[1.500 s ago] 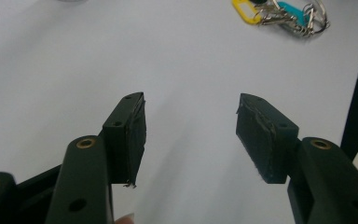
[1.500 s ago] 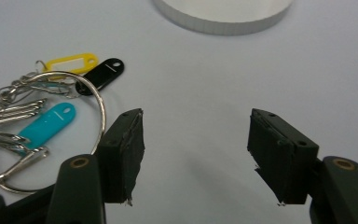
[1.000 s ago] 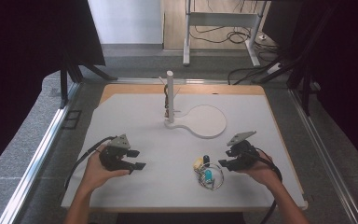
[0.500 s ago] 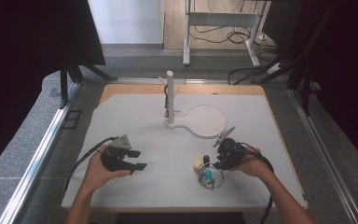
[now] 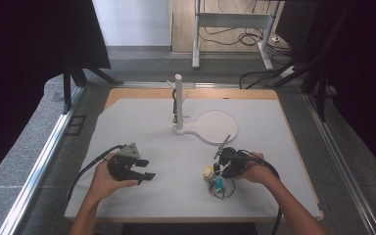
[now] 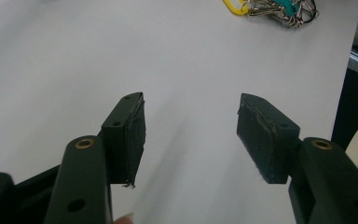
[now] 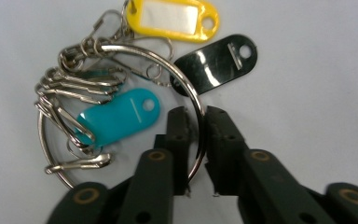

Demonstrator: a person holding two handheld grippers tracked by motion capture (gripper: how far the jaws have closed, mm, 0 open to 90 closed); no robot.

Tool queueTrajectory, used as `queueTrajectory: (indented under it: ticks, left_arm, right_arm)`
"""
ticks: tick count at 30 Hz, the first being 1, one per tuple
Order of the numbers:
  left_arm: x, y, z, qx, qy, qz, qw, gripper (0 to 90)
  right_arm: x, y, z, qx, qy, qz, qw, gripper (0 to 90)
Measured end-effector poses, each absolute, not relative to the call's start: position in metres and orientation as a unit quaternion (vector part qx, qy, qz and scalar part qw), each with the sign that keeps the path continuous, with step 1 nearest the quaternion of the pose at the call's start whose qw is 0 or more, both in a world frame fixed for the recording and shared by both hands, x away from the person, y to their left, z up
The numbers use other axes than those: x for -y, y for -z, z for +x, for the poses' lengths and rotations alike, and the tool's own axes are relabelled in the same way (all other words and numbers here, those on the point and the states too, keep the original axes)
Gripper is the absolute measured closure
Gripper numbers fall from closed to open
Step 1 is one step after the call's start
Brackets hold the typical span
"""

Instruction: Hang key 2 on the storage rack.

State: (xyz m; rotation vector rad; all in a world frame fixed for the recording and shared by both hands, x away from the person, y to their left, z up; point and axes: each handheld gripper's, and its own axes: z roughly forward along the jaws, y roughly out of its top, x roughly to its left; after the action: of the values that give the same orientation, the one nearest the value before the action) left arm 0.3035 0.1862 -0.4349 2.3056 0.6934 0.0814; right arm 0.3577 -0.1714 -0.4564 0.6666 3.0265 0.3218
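Closing in since the earlier frame, the right hand-held gripper (image 7: 195, 140) has slid left across the table (image 5: 142, 122) to the key ring (image 7: 121, 109); its jaws have just been closing and now pinch the ring's wire between the pads. Key ring lies on the near right part of the white sheet, with yellow tag (image 7: 171, 17), black tag (image 7: 216, 63) and teal tag (image 7: 117, 116) on it. Left hand-held gripper (image 6: 191, 130) unchanged, jaws wide, nothing between, resting near left. White post (image 5: 178, 100) and round plate (image 5: 215, 125) sit mid-table. Grey floor, cables and a metal frame behind.
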Motion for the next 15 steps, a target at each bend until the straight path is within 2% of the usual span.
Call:
queueTrajectory:
  ticks: [15]
  left_arm:
    - [-0.186, 0.436, 0.303, -0.269, -0.034, 0.895, 0.354, 42.8]
  right_arm:
    - [0.174, 0.436, 0.360, -0.969, -0.106, 0.225, -0.004, 86.7]
